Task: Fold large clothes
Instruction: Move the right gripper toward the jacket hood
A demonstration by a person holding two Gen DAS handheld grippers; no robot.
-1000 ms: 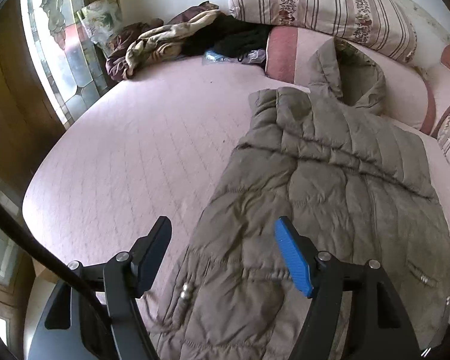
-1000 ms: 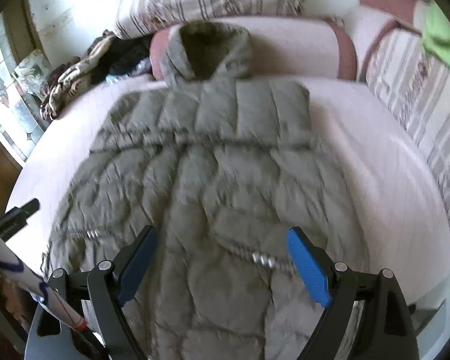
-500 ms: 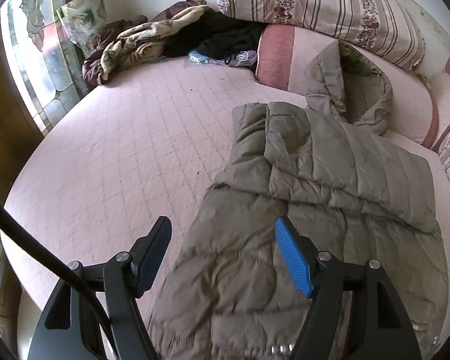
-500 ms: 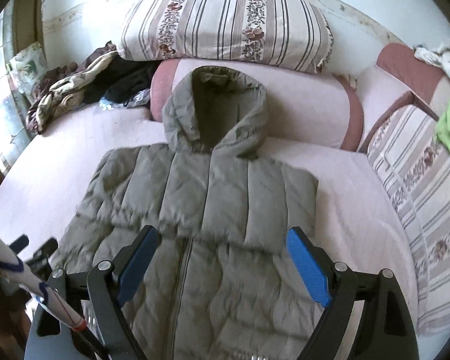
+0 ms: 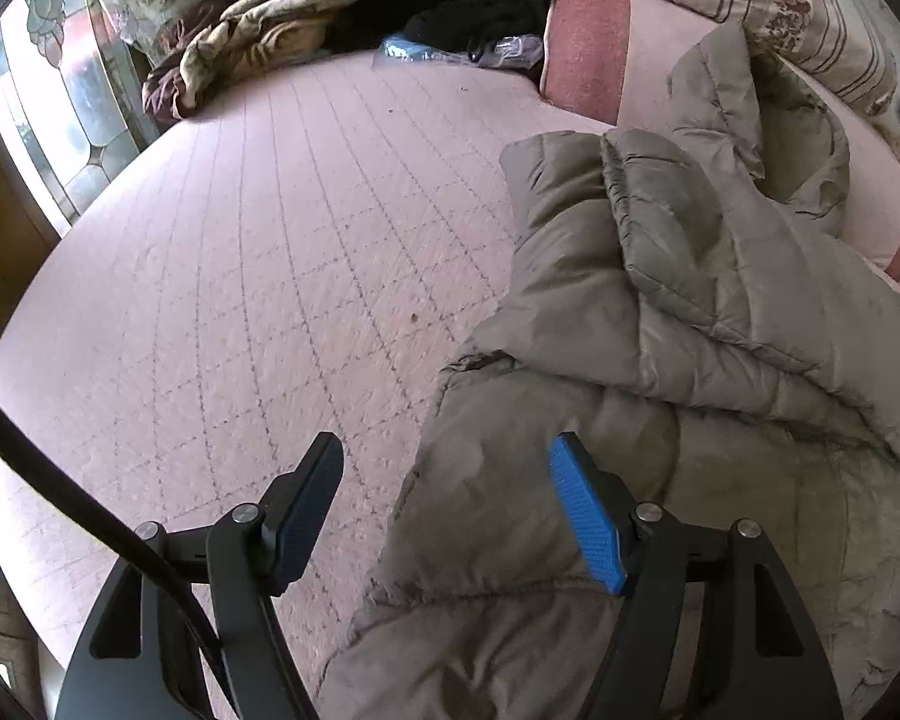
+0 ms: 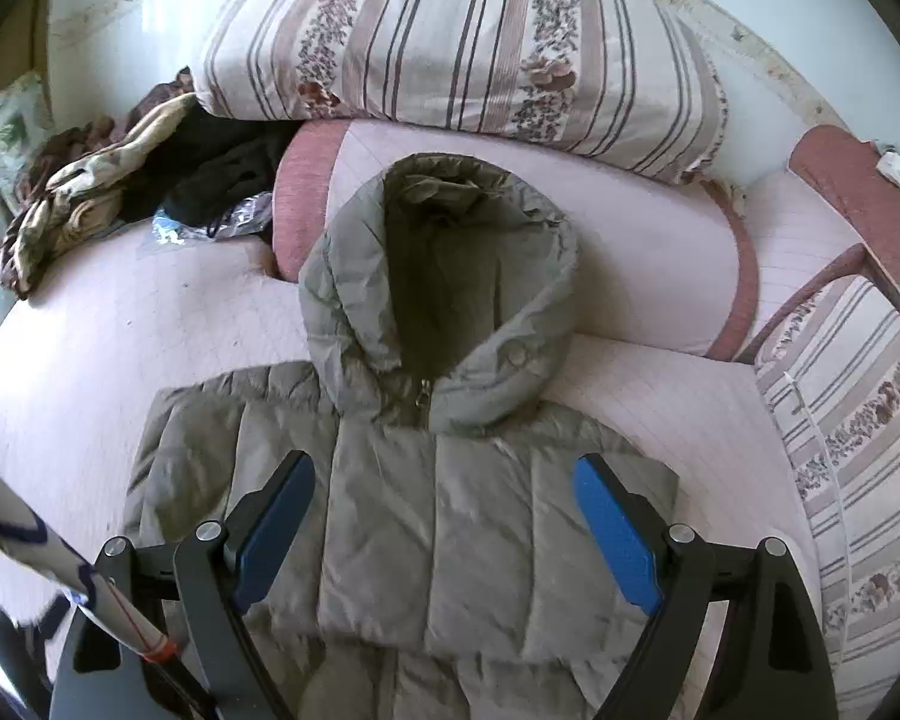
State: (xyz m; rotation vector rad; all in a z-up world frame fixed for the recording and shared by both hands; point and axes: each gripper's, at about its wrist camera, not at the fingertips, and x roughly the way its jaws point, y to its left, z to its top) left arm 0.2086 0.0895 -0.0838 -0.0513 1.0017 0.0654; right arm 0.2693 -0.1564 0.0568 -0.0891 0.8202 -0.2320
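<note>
An olive-grey hooded puffer jacket (image 6: 450, 528) lies front up on a pink quilted bed (image 5: 258, 276), sleeves folded across its chest. Its hood (image 6: 444, 288) rests against a pink bolster. In the left wrist view the jacket (image 5: 660, 360) fills the right half, its left side edge bunched. My left gripper (image 5: 447, 480) hovers open over that side edge, one finger above the bedspread, the other above the fabric. My right gripper (image 6: 444, 495) hangs open above the folded sleeves, just below the hood, holding nothing.
A striped floral pillow (image 6: 462, 42) leans on the bolster (image 6: 648, 246) at the back. A heap of dark and patterned clothes (image 5: 306, 30) and a plastic packet (image 5: 408, 51) sit at the far left corner by a stained-glass window (image 5: 72, 108). Another striped cushion (image 6: 852, 438) lies right.
Both grippers have travelled up the jacket from its hem toward the shoulders and hood. The left one has sunk closer to the side edge. Jaws are unchanged.
</note>
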